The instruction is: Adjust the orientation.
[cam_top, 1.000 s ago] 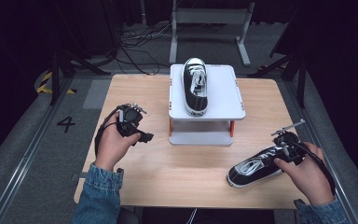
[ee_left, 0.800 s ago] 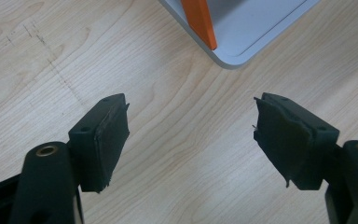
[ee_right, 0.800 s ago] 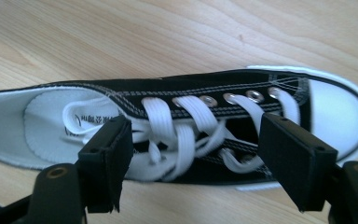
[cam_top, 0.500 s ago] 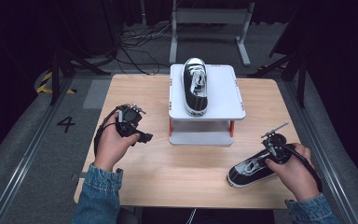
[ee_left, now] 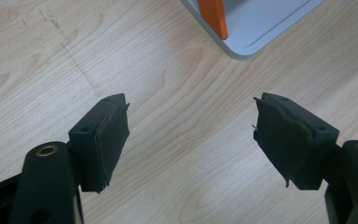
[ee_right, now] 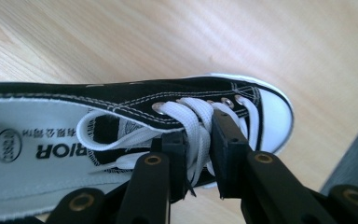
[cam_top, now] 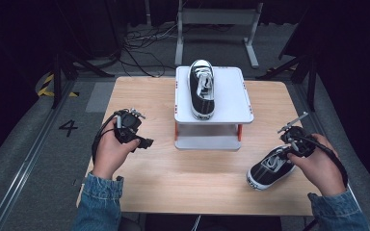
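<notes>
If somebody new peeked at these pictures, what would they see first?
Probably the black-and-white sneaker sitting up on the white stand at the table's far middle. Its twin sneaker lies near the right edge, where the right gripper has just been closing on its white laces.

Sneaker part hidden
Right gripper (ee_right: 198, 158) covers the sneaker's (ee_right: 121, 107) laces and near side; heel cut off by frame edge.

left claw (ee_left: 191, 140): jaws wide apart, nothing between | below: bare wooden table (ee_left: 177, 84) | top: grey stand base (ee_left: 261, 28), orange post (ee_left: 214, 16)
</notes>
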Demonstrator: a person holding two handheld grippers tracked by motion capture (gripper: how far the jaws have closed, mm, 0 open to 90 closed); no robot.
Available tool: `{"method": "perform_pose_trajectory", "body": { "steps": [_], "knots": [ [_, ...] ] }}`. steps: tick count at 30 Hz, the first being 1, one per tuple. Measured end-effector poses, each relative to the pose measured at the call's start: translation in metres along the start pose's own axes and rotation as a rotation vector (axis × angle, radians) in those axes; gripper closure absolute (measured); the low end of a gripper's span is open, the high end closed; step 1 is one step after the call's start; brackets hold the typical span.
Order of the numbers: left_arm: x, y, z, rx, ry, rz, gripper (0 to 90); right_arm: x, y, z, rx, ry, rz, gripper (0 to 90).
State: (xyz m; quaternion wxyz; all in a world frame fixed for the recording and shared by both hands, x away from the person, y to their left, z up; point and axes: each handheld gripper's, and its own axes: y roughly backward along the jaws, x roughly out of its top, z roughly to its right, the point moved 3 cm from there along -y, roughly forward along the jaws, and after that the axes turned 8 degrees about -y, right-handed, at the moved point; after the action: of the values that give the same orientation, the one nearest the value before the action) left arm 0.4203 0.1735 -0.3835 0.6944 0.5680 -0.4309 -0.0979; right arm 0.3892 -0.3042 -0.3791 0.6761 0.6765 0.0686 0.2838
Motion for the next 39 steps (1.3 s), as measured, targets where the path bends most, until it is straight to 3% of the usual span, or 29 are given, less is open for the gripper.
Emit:
{"method": "perform_pose_trajectory", "body": {
  "steps": [6, 12, 19, 28, 33, 34, 39],
  "knots": [
    [-0.003, 0.001, -0.001, 0.003, 0.000, 0.002, 26.2, 0.021, 0.036, 0.010, -0.051, 0.079, 0.084, 77.7],
    [-0.005, 0.003, -0.003, 0.006, 0.007, 0.007, 26.1, 0.051, 0.079, 0.019, -0.112, 0.116, 0.168, 77.7],
    [-0.015, 0.007, -0.006, 0.007, 0.033, 0.004, 26.2, 0.089, 0.111, 0.022, -0.107, 0.166, 0.214, 77.8],
    [-0.017, 0.007, -0.008, 0.006, 0.035, 0.004, 26.3, 0.135, 0.123, 0.016, -0.070, 0.182, 0.226, 77.8],
    [-0.019, 0.008, -0.008, 0.008, 0.040, 0.011, 26.3, 0.155, 0.120, 0.010, -0.074, 0.221, 0.235, 77.8],
    [-0.022, 0.009, -0.008, 0.012, 0.046, 0.009, 26.5, 0.166, 0.118, 0.007, -0.082, 0.259, 0.241, 77.8],
    [-0.031, 0.013, -0.007, 0.022, 0.054, -0.004, 26.6, 0.189, 0.112, 0.002, -0.110, 0.323, 0.241, 77.7]
  ]
}}
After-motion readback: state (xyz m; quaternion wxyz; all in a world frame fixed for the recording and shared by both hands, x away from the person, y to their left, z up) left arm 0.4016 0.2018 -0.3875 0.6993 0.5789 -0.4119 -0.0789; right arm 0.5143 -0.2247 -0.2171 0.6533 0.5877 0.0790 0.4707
